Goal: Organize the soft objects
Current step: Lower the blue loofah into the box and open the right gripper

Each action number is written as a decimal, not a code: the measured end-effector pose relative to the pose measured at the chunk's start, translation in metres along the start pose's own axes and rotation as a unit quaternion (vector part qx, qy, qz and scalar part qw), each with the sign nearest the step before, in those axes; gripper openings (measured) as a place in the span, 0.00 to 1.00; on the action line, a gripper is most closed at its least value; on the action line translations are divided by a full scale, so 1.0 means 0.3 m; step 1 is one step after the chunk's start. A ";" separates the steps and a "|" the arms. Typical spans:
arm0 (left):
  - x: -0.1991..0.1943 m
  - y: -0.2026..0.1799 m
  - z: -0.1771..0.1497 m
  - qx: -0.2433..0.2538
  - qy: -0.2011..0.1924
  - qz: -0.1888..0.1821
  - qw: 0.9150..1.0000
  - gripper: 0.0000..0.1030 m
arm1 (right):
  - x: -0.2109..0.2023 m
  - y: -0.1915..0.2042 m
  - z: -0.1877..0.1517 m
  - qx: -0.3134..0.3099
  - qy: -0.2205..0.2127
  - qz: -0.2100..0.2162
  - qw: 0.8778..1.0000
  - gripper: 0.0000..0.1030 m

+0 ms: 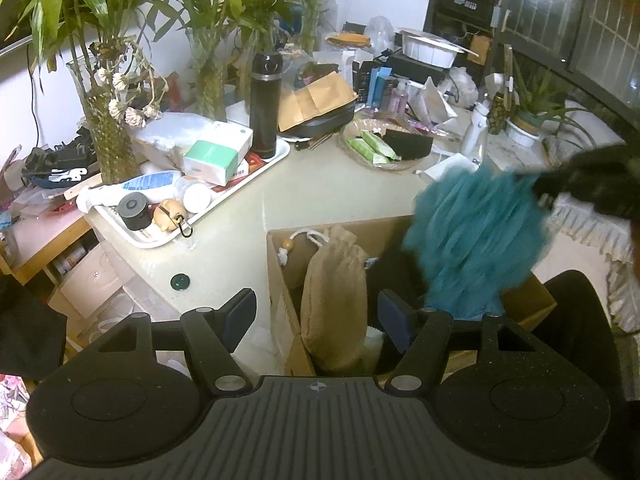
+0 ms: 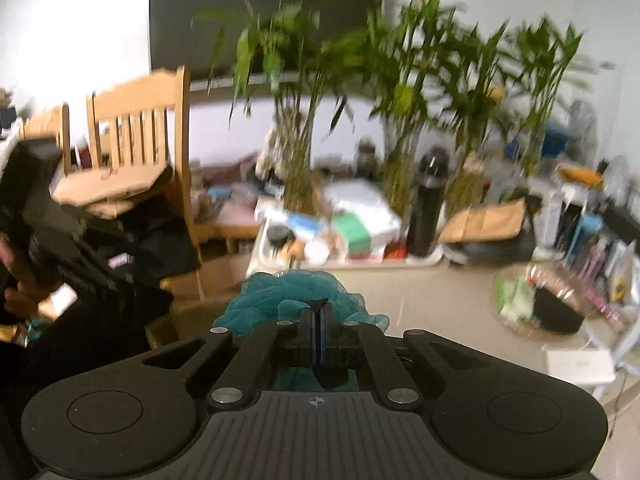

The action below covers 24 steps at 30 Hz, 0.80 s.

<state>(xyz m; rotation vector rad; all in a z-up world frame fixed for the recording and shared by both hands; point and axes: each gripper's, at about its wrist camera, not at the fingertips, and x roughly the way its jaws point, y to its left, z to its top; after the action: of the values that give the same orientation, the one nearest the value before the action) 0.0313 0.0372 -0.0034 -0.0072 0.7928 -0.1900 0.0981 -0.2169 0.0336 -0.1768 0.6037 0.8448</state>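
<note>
From the left wrist, the left gripper is seen with its jaws apart and nothing between the pads; it is held over an open cardboard box that stands on the pale table. A tan cloth pouch is stood upright inside the box, with a drawstring bag behind it. A teal mesh puff is held above the box's right side, gripped from the upper right by the right gripper, which is blurred. A white tray with a black flask and a tissue pack is seen at the left, and a round basket further back

Over the right wrist, the right gripper is seen with its jaws together, clamped on the puff, whose mesh bulges out ahead and to the left of the fingers. The left gripper is seen at the far left, held in a hand. Behind the table, a wooden chair and bamboo plants are visible, all blurred
</note>
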 end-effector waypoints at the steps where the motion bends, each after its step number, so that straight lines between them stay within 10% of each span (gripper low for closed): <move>1: 0.000 -0.001 0.001 -0.001 0.000 -0.001 1.000 0.65 | 0.037 -0.001 -0.015 0.004 0.018 0.006 1.000 0.04; 14: -0.004 0.011 -0.002 -0.006 0.001 -0.005 1.000 0.65 | 0.218 -0.014 -0.088 0.005 0.137 -0.007 0.991 0.10; 16: -0.006 0.016 0.002 -0.008 0.001 -0.004 1.000 0.65 | 0.188 -0.011 -0.081 -0.005 0.132 -0.013 0.991 0.22; 21: -0.012 0.014 0.012 -0.004 -0.006 0.001 1.000 0.65 | 0.105 -0.005 -0.060 0.000 0.088 -0.033 0.996 0.99; 24: -0.012 0.003 0.016 0.002 -0.011 0.002 1.000 0.65 | 0.071 -0.003 -0.053 0.018 0.067 -0.047 0.996 1.00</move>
<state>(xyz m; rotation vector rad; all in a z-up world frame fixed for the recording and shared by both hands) 0.0325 0.0385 0.0025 -0.0030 0.7706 -0.1873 0.1027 -0.2096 0.0083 -0.2289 0.7294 0.7337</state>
